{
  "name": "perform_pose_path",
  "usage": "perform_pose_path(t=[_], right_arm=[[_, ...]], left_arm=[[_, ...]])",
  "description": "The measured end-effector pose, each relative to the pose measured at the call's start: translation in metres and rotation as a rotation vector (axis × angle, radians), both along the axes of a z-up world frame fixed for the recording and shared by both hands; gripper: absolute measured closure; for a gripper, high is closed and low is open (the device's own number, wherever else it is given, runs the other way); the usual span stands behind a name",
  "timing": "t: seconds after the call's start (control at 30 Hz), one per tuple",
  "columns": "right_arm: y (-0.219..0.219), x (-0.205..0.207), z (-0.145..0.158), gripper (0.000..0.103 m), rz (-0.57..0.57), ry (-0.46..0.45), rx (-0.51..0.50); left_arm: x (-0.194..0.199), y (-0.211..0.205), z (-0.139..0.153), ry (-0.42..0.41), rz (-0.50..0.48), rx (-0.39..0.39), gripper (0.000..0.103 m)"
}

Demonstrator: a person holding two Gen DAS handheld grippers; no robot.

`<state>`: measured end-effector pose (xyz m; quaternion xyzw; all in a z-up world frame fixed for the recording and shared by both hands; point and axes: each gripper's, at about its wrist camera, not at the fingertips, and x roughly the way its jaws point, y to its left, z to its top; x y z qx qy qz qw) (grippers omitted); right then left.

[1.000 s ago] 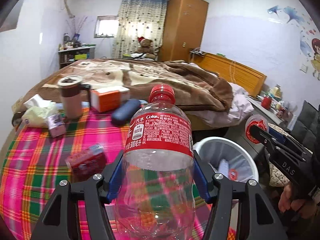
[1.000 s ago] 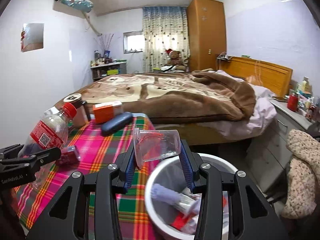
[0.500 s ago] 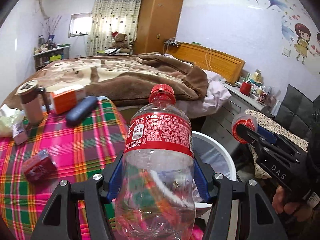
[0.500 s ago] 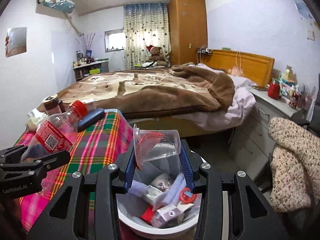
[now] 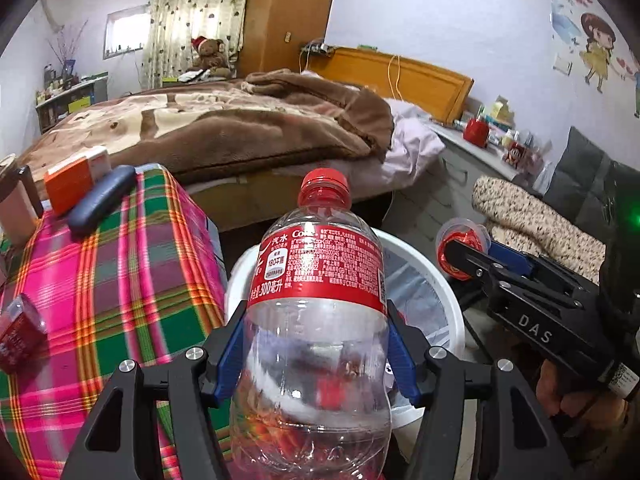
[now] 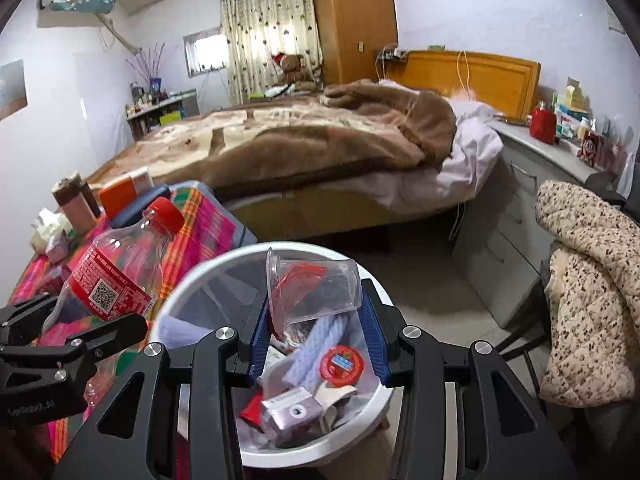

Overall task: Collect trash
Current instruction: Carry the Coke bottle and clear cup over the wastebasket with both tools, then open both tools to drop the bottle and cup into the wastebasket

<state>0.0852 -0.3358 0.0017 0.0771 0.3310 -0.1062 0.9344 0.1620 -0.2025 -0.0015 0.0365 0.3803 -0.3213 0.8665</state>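
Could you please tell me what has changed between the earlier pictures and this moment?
Both hand-held grippers have carried their loads off the plaid table toward the white bin: the right hand-held gripper now holds the clear plastic cup over its opening, and the left hand-held gripper brings the empty Coke bottle to its rim. Nothing was let go; both grips are unchanged, and the table's other items stayed put.

Bed (image 6: 320, 140), wooden wardrobe (image 6: 352, 20), curtained window (image 6: 204, 54)

an empty clear red-capped bottle (image 5: 316, 320) and a clear plastic cup (image 6: 312, 292), on its side, hang above the white trash bin (image 6: 200, 280).
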Motion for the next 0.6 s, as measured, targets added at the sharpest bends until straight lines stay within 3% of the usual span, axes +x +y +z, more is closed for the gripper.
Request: perform_pose_path(t=[0.5, 0.57, 0.6], right_arm=[[-0.022, 0.013, -0.02, 0.06, 0.019, 0.096, 0.024], [-0.024, 0.014, -0.022, 0.06, 0.016, 0.109, 0.03], [-0.025, 0.013, -0.023, 0.06, 0.017, 0.116, 0.038]], left_arm=[[0.016, -0.023, -0.03, 0.045, 0.021, 0.046, 0.041], [0.016, -0.023, -0.03, 0.038, 0.026, 0.042, 0.038], [0.017, -0.022, -0.03, 0.04, 0.03, 0.04, 0.031]])
